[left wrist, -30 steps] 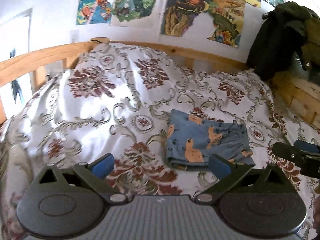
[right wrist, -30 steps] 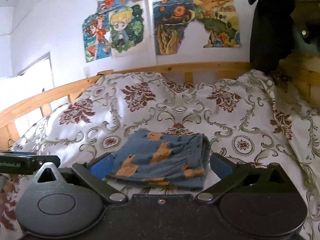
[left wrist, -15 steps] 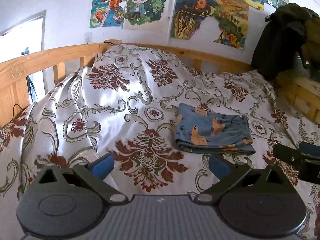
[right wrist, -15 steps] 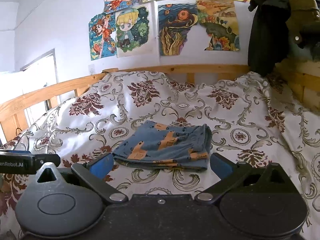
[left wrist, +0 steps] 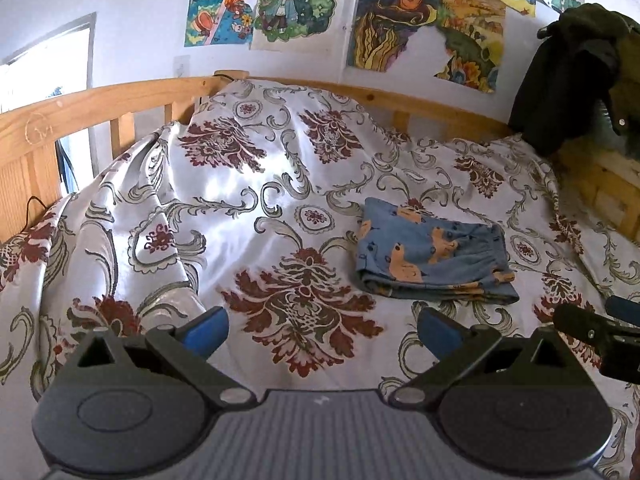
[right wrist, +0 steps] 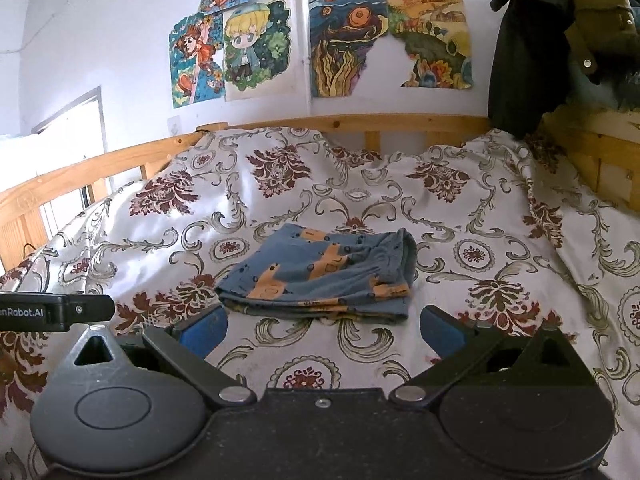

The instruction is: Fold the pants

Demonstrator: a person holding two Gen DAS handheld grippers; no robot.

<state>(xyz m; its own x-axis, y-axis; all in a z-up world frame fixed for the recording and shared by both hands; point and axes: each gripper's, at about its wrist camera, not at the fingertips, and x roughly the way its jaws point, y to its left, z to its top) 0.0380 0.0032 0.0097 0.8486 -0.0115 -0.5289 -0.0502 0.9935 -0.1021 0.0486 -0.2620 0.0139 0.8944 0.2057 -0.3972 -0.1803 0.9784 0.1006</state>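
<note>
Left claw (left wrist: pixel 322 330), seen from its own wrist camera: jaws spread wide, blue pads (left wrist: pixel 206 330) bare, nothing held, raised above the bedspread (left wrist: pixel 224 200). Right claw (right wrist: pixel 322 326), in the right wrist view: jaws likewise wide apart and holding nothing. Folded pants (right wrist: pixel 320 276), blue with orange animal figures, lie flat on the bedspread as a compact bundle. In the right wrist view they sit just beyond the right claw, centred between its two pads, apart from both. In the left wrist view the pants (left wrist: pixel 430 254) lie farther off, beyond and to the right of the left claw's right pad.

Legible writing: the black body of the left claw enters the right wrist view at the left edge and bears white lettering reading "enRobot.AI" (right wrist: pixel 22 313), its start cut off by the frame. The right claw's tip (left wrist: pixel 592 330) shows at the right edge of the left wrist view.

Far side: a wooden bed rail (right wrist: pixel 400 122), then a white wall with cartoon posters (right wrist: pixel 256 46); no text on them can be read. Dark clothing (right wrist: pixel 528 44) hangs at far right.
</note>
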